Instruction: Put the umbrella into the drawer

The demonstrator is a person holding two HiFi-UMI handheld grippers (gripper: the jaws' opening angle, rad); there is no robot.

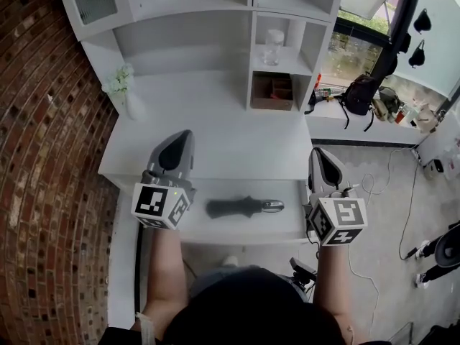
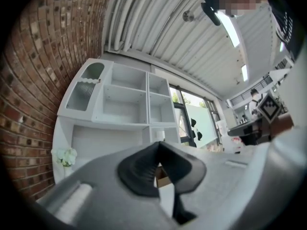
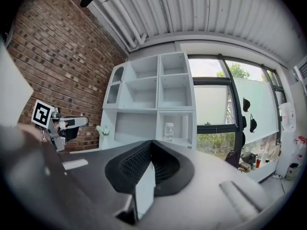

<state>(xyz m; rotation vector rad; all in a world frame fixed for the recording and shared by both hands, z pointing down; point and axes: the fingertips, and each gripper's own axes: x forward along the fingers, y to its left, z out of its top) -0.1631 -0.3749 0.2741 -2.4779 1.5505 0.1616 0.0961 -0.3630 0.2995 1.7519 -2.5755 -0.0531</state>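
A brick wall (image 1: 36, 121) stood to the left of a white shelf unit (image 1: 187, 42), and its table (image 1: 215, 146) ran across beneath the cubbies. Below the table's front edge the drawer (image 1: 215, 230) stood pulled out. The folded dark umbrella (image 1: 241, 208) lay lengthwise inside it, its shiny end toward the right, touching neither gripper.

The left gripper (image 1: 185, 135) hung above the drawer's left end, its fingers (image 2: 139, 171) pressed together on nothing. The right gripper (image 1: 316, 154) hung by the drawer's right end, its fingers (image 3: 129, 164) likewise together and empty.

The umbrella seemed already placed, so what remained was probably shutting the drawer. To do that well, a closed gripper should press squarely on the middle of the drawer front. It should push straight and slowly, so the umbrella neither rolls nor jams under the table edge.
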